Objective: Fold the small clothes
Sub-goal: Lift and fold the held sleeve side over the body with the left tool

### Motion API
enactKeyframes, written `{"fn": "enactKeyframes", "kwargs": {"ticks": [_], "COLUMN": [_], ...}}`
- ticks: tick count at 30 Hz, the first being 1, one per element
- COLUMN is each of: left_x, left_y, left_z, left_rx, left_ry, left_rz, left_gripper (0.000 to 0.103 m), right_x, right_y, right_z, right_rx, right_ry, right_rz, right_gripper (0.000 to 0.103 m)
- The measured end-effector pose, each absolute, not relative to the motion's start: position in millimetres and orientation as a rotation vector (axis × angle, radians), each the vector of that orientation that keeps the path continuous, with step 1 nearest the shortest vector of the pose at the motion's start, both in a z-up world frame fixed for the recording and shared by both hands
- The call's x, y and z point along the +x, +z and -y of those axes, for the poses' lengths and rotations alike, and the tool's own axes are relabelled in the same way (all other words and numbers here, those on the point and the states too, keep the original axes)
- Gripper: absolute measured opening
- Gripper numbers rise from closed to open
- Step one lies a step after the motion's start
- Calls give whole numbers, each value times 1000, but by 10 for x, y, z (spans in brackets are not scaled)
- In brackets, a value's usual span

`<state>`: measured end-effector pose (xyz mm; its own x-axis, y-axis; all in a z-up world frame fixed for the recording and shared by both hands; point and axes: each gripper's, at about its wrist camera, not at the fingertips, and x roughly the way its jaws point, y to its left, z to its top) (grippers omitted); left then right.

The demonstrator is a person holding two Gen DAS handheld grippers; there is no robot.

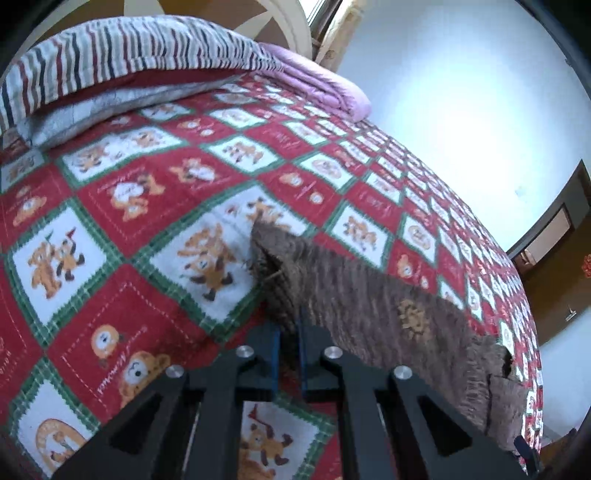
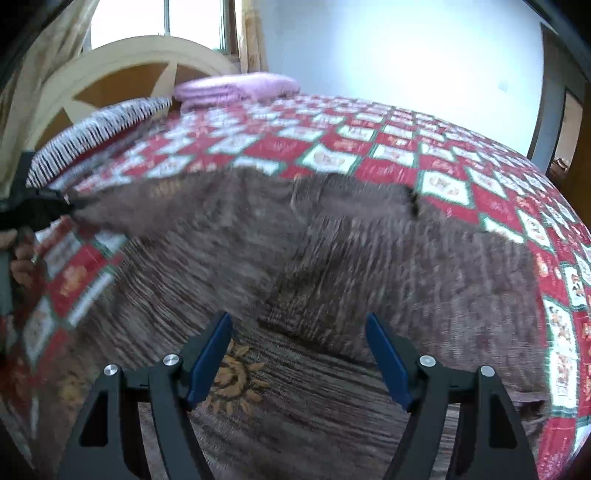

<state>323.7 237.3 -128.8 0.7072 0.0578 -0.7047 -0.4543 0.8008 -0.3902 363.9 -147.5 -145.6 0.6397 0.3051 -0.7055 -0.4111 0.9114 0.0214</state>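
Brown garment (image 2: 332, 258), seemingly pinched by left gripper (image 1: 288, 354), sprawls over quilt (image 1: 110, 221); right gripper (image 2: 299, 354) gapes.

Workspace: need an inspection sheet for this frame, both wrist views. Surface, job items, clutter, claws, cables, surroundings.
Surface: bed with a red, white and green bear-print quilt.
Job's things: one brown striped garment with an orange sun motif, spread on the quilt, one edge lifted.
Clutter: striped pillow and folded pink blanket at the head of the bed.
Claws: left claw shut on the garment's edge; right claw open, over the garment, gripping nothing.
Cables: nothing seen.
Surroundings: cream and brown headboard, window, white wall, brown door. Right wrist view is motion-blurred.
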Motion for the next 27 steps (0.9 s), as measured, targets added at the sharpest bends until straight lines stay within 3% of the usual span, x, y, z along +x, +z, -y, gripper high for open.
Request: {"fn": "enactKeyframes", "kwargs": {"ticks": [12, 19, 27], "left_x": [3418, 3622, 3818], "left_y": [-570, -199, -219], "left_z": [-1825, -1073, -11], "left_rx": [-485, -423, -372], "left_ry": [220, 115, -32], "left_rz": [-638, -589, -613], "left_gripper": [7, 7, 7], "right_x": [3254, 3034, 3003], "right_y": [-996, -1119, -1448], "right_z": [2672, 3450, 3767], "right_rx": [-26, 56, 140], "right_ry": [295, 153, 107], "right_rz": [-658, -625, -682], "right_gripper": [75, 75, 75]}}
